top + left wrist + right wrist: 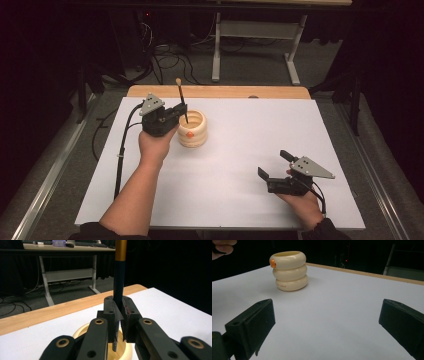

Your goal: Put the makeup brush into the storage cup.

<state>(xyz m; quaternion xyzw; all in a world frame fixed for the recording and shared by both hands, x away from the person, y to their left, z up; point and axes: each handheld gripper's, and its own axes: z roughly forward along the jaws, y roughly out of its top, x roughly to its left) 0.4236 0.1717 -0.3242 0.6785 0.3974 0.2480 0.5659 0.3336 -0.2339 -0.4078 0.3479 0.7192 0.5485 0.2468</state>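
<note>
Gripping, left gripper [181,111]: jaws closed tight on the dark shaft of a brush [182,104], seen in the high view at the far left part of the table; in the left gripper view the pads [111,315] press the shaft from both sides.
Brush: held close to upright, slightly tilted, with a pale tip at the top in the high view; in the left gripper view its shaft [119,282] is dark blue-black with a gold band higher up, and its lower end hangs inside the mouth of the holder, whether it touches the bottom cannot be told.
Holder [193,129]: a cream pot shaped like three stacked rings, standing upright on the white sheet just beside the left hand [156,145]; a small orange mark sits on its side near the rim, also seen in the right gripper view [289,270].
Right gripper [272,164]: jaws spread wide with nothing between them, held low over the near right part of the table, well apart from the holder; in the right gripper view the two black jaws stand far apart over bare white surface.
Table [250,150]: covered by a white sheet, with a strip of pale wood showing along the far edge.
Background: a desk frame and loose cables on the floor beyond the table.
</note>
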